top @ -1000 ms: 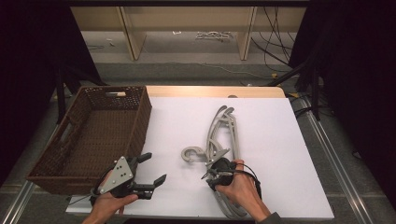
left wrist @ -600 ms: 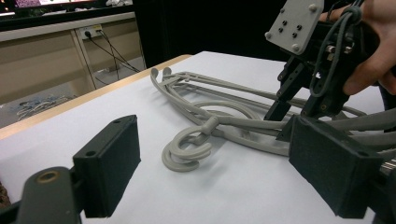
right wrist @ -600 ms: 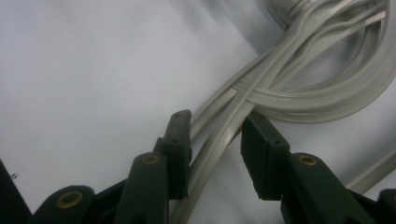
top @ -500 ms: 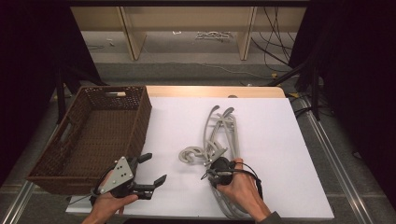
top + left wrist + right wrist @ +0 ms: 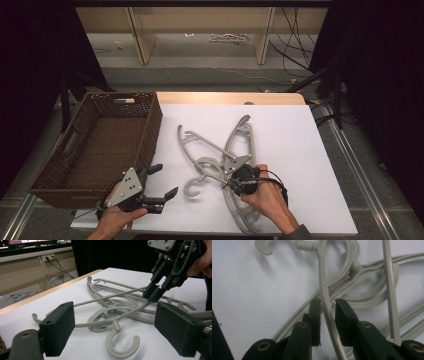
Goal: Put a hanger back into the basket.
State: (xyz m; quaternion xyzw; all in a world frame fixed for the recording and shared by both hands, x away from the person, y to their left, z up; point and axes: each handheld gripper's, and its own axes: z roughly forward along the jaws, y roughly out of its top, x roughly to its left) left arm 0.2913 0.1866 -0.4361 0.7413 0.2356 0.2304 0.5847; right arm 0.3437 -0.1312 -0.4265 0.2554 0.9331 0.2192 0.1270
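Hangers (image 5: 225, 157) lie in a tangled grey pile on the white table (image 5: 300, 150), just ahead of your right gripper (image 5: 235, 182) and to the right of your left one. Your left gripper (image 5: 162, 182) hangs at the near left edge of the table, jaws wide apart with nothing between them; in its own view a hook (image 5: 122, 345) lies on the table between the pads (image 5: 58, 331), a little beyond them and untouched. Your right gripper sits at the near end of the pile. In its view the jaws stand either side of one hanger's thin arm (image 5: 325, 302), which runs up between them; a narrow gap shows on each side of the arm, so they bracket it without pinching. From the left gripper view, the right gripper (image 5: 155, 291) comes down on the pile from above. Beyond the jaws the hooks loop over one another, and the hangers' arms fan out toward the far side. A brown basket (image 5: 150, 120) stands at the table's left, well apart from the pile.
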